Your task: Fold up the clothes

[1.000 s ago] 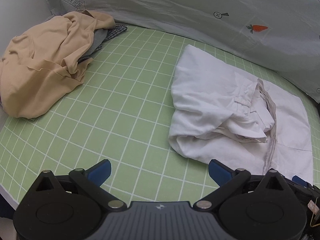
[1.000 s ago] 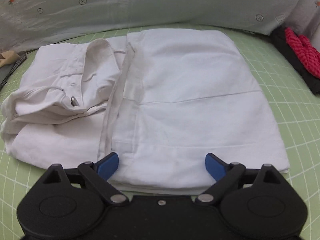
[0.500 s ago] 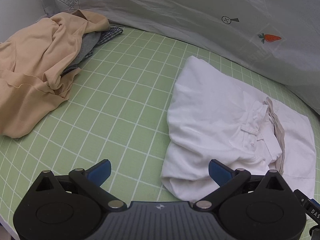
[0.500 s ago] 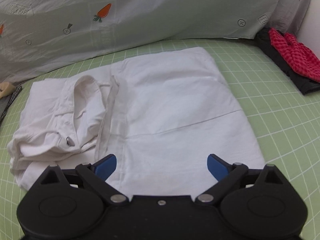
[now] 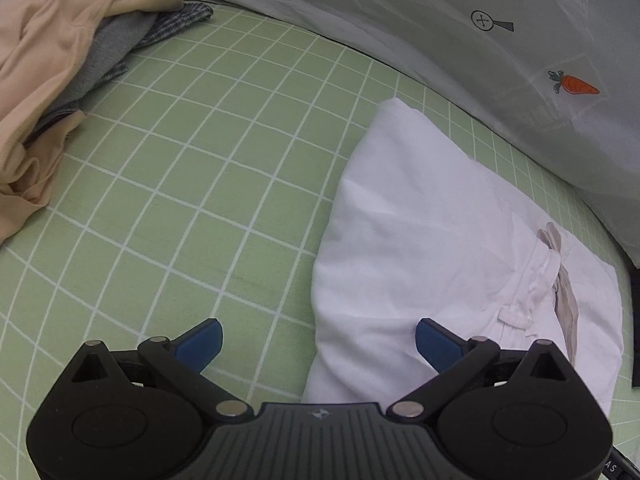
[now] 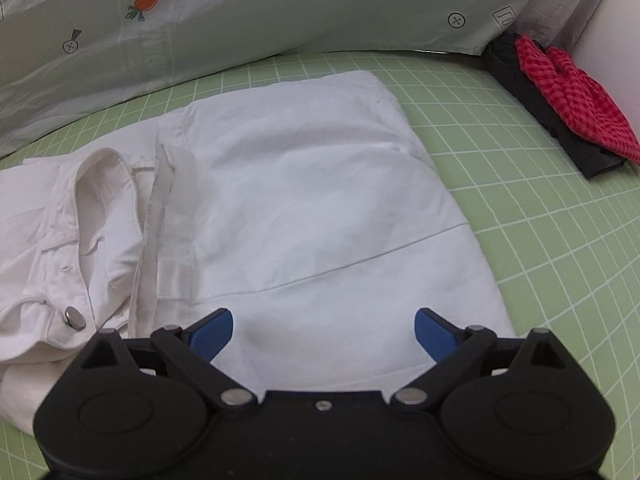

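Note:
White trousers (image 5: 416, 232) lie folded on the green grid mat (image 5: 192, 168), waistband and belt loop toward the right in the left wrist view. My left gripper (image 5: 318, 344) is open low over the mat, straddling the garment's left folded edge, with nothing between its fingers. In the right wrist view the same white trousers (image 6: 304, 208) fill the middle, the waistband with a metal button (image 6: 75, 317) bunched at the left. Over the garment's near edge my right gripper (image 6: 323, 331) stands open and holds nothing.
A heap of beige, grey and checked clothes (image 5: 52, 64) sits at the mat's far left. A red checked cloth on a black one (image 6: 568, 96) lies at the far right. A grey sheet printed with carrots (image 6: 256, 12) hangs along the back edge.
Both grippers have moved closer to the white trousers and lower over the mat. The left one has swung right, so the beige heap slid toward the frame's left edge. Both stayed open.

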The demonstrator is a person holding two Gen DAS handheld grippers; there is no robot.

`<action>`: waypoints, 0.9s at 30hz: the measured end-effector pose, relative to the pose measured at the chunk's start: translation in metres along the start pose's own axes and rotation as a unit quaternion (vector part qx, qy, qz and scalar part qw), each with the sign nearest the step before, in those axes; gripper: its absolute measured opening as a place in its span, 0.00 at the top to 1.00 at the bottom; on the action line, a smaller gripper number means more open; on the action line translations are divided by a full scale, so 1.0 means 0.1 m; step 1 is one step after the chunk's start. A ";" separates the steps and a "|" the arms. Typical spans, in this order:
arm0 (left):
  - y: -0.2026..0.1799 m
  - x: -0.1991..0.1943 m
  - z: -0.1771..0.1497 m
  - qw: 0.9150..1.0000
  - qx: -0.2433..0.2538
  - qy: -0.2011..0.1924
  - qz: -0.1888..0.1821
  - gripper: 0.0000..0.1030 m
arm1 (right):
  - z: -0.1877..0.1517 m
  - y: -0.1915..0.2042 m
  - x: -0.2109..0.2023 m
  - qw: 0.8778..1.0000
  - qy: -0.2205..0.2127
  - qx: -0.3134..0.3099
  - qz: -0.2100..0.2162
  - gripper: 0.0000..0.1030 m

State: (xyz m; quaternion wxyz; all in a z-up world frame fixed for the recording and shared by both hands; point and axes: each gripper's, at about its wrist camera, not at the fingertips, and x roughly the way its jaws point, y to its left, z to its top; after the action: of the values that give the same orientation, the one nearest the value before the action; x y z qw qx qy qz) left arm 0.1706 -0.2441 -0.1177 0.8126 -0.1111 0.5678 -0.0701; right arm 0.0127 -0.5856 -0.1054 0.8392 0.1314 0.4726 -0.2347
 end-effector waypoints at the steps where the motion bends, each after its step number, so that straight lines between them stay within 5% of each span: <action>1: 0.00 0.05 0.02 1.000 -0.001 0.004 -0.009 0.03 | 0.01 0.02 0.01 1.000 0.001 -0.002 0.000 0.04; 4: 0.01 0.18 0.08 0.999 -0.012 0.017 -0.042 0.10 | 0.06 0.06 0.02 1.000 0.003 -0.008 0.000 0.04; 9: 0.03 0.26 0.08 0.992 -0.050 0.035 -0.113 0.43 | 0.12 0.09 0.00 1.000 -0.004 -0.014 0.002 0.04; 11: -0.01 0.21 0.08 0.991 -0.048 0.033 -0.123 0.71 | 0.12 0.06 -0.02 1.000 -0.010 -0.007 0.006 0.04; 13: -0.03 0.09 0.08 0.987 -0.057 0.027 -0.145 0.78 | 0.12 0.03 -0.06 1.000 -0.016 0.006 0.010 0.04; 19: -0.40 -0.45 0.09 0.973 -0.035 -0.005 -0.226 0.85 | 0.03 -0.25 -0.23 0.997 -0.041 0.053 0.029 0.04; 27: -1.67 -0.60 -0.23 0.965 0.028 0.006 -0.262 0.85 | -0.08 -0.90 -0.28 0.994 -0.052 0.089 0.047 0.04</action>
State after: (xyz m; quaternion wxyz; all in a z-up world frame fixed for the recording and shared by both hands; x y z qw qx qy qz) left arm 0.1298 -0.3937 -0.0271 0.7655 -0.2328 0.5213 -0.2969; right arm -0.0523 -0.6520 -0.0854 0.8577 0.2153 0.3988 -0.2430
